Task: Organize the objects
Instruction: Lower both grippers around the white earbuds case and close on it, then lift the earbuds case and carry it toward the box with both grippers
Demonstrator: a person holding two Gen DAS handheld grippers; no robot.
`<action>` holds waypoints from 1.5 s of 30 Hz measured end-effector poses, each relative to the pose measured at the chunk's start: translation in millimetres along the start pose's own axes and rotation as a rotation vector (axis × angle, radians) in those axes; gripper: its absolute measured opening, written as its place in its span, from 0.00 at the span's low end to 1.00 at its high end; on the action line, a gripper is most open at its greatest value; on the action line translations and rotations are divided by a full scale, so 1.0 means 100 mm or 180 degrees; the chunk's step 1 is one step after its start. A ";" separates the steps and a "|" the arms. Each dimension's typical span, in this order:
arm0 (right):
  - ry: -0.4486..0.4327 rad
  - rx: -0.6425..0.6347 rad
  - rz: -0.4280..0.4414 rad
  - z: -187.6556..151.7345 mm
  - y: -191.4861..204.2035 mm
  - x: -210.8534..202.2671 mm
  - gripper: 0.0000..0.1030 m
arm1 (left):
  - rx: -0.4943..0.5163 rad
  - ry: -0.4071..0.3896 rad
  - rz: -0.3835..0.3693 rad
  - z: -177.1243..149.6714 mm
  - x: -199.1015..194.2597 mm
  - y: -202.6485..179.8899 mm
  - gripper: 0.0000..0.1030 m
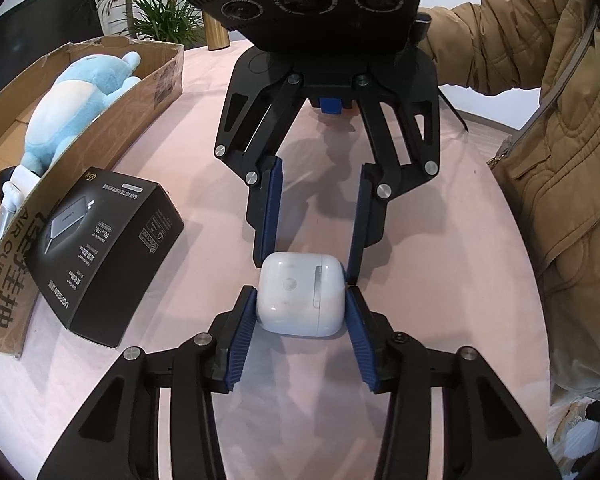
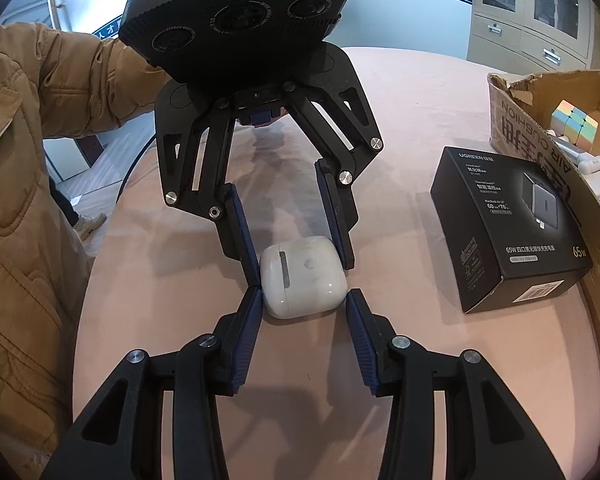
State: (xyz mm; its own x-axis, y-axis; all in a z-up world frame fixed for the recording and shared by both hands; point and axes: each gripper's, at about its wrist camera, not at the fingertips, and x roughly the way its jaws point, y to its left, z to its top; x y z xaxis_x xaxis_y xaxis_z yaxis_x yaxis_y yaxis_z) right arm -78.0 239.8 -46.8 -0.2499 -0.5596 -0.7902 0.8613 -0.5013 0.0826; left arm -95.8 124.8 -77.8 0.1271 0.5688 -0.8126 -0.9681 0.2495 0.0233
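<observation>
A white earbud case (image 1: pixel 300 294) lies on the pink table between both grippers, which face each other. My left gripper (image 1: pixel 300 296) has its blue pads against the case's two sides. In the right wrist view the case (image 2: pixel 302 276) sits at the tips of my right gripper (image 2: pixel 304 300); its left pad touches the case and a small gap shows at the right pad. The right gripper (image 1: pixel 312 268) shows opposite in the left wrist view, and the left gripper (image 2: pixel 300 268) shows opposite in the right wrist view, around the case's far end.
A black charger box (image 1: pixel 108 256) lies left of the case, also in the right wrist view (image 2: pixel 512 232). Beside it stands an open cardboard box (image 1: pixel 100 128) holding a blue plush toy (image 1: pixel 76 108), a pastel cube (image 2: pixel 574 122) and white items. The person's tan jacket (image 1: pixel 560 140) is near.
</observation>
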 end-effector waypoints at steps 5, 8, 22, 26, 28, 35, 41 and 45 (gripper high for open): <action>-0.0017 0.0026 0.0029 0.01 -0.05 0.01 0.40 | 0.0039 0.0029 0.0056 0.01 -0.01 -0.03 0.41; -0.0009 0.0006 0.0017 0.00 -0.08 0.00 0.40 | 0.0061 0.0053 0.0082 0.02 -0.01 -0.06 0.41; 0.0021 -0.0085 -0.0002 -0.01 -0.01 -0.07 0.39 | 0.0047 0.0086 0.0084 0.05 0.00 -0.10 0.41; 0.0074 -0.0159 -0.0013 -0.01 0.03 -0.02 0.41 | 0.0026 0.0069 0.0060 0.05 0.00 -0.09 0.41; 0.0087 -0.0184 0.0002 0.00 0.01 -0.01 0.41 | 0.0020 0.0066 0.0053 0.05 0.00 -0.09 0.41; 0.0224 -0.0455 0.0008 0.08 0.05 0.03 0.43 | 0.0023 0.0071 0.0005 0.05 0.00 -0.08 0.41; 0.0377 -0.0623 0.0079 0.18 0.03 0.10 0.45 | 0.0023 0.0079 -0.0014 0.06 0.01 -0.07 0.41; 0.0423 -0.0612 0.0084 0.20 -0.07 0.14 0.41 | 0.0010 0.0071 -0.0019 0.06 0.01 -0.07 0.41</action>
State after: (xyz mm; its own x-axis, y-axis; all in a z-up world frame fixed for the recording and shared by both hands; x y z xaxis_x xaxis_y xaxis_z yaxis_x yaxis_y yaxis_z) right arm -96.5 222.1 -46.4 -0.1766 -0.4725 -0.8634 0.9384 -0.3456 -0.0027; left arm -87.2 128.2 -75.1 0.1278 0.5496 -0.8256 -0.9667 0.2553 0.0203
